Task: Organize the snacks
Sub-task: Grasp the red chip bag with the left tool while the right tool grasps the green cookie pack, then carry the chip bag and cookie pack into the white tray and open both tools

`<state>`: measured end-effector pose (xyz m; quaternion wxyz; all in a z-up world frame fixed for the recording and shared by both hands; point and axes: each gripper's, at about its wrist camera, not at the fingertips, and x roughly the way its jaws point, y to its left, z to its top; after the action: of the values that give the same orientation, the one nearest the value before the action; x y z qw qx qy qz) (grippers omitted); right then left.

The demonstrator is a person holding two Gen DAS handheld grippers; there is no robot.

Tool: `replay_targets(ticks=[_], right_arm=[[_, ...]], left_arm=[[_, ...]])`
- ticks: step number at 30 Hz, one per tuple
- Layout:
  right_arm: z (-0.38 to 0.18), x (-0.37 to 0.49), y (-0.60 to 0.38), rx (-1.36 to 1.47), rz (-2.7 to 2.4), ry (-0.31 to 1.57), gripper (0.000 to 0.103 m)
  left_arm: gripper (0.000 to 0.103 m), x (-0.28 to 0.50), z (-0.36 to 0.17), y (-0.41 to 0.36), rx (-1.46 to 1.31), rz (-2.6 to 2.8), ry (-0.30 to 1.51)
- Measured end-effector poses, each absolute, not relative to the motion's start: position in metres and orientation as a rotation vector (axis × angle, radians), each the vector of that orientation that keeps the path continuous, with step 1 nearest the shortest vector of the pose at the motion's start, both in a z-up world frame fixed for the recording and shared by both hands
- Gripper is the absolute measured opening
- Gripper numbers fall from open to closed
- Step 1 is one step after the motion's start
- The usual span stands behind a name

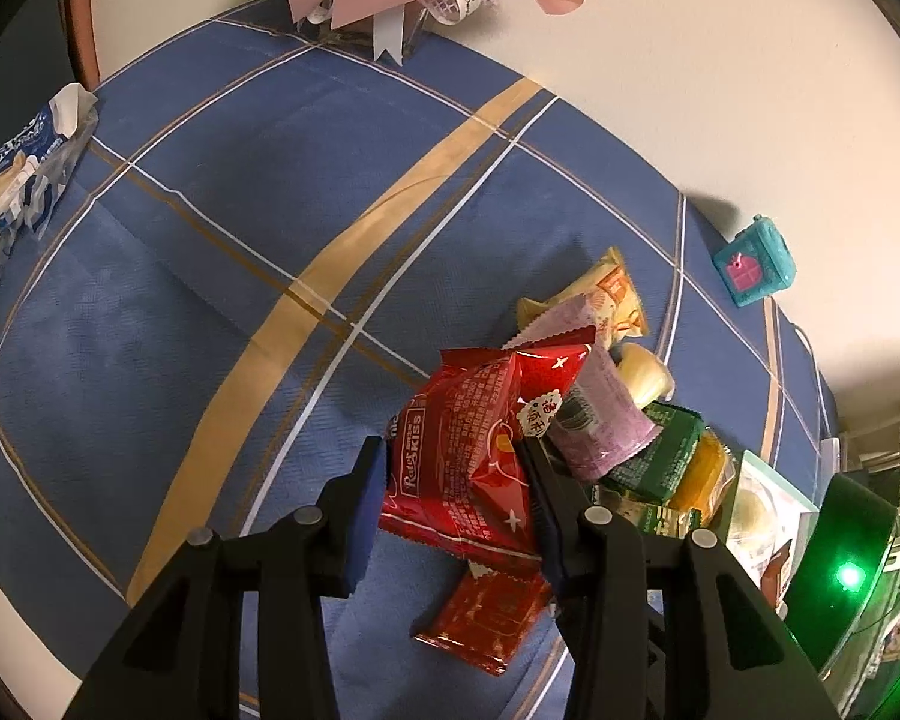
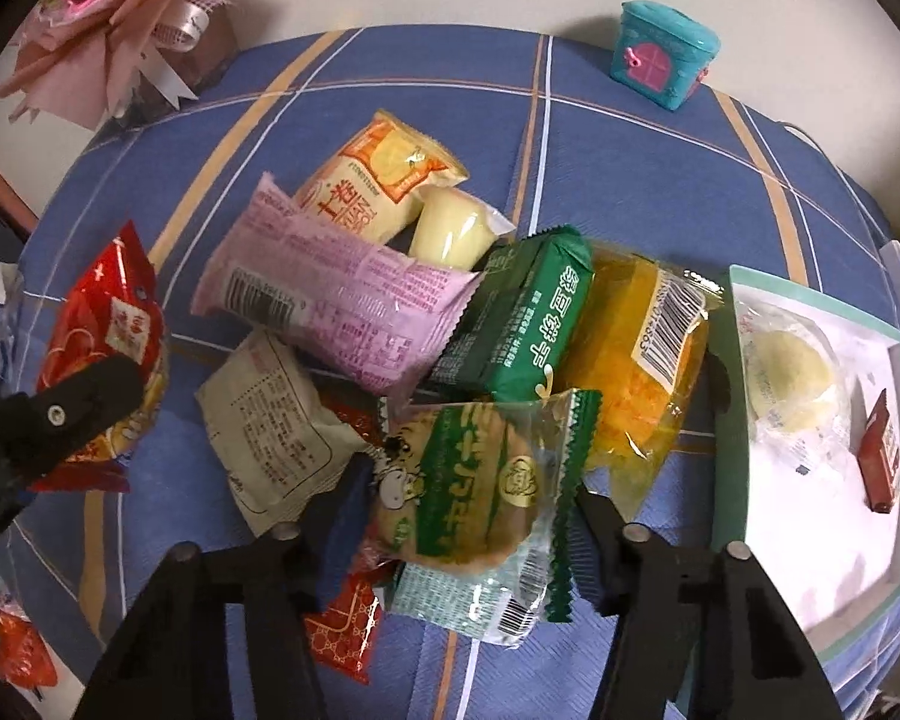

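Left gripper (image 1: 456, 480) clamped on red snack packet (image 1: 468, 450), above blue plaid counter (image 1: 210, 300). Right gripper (image 2: 468, 492) clamped on green-edged clear pastry packet (image 2: 480, 492), amid snack pile beside tray (image 2: 822, 648).

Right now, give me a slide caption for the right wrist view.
Right gripper closes on a green-and-clear pastry packet beside the snack pile on a blue plaid tablecloth.

1. Beside the white shallow tray (image 2: 834, 570), the small red-and-gold foil packet (image 2: 345, 630) lies half hidden under the clear green-printed pastry wrapper (image 2: 480, 510).
2. The tray's far right corner runs off-frame.
3. Print on the beige paper sachet (image 2: 270, 426) left of the tray is too small to read.
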<state>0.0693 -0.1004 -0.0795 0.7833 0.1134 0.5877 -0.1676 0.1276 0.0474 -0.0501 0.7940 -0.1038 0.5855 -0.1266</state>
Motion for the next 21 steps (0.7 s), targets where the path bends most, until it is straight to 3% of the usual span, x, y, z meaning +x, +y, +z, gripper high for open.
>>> replay_targets(ticks=[21], right_arm=[[-0.012, 0.035, -0.123, 0.352, -0.313, 1.150, 0.054]], left_arm=[[0.045, 0.106, -0.004, 0.034, -0.208, -0.291, 1.149]])
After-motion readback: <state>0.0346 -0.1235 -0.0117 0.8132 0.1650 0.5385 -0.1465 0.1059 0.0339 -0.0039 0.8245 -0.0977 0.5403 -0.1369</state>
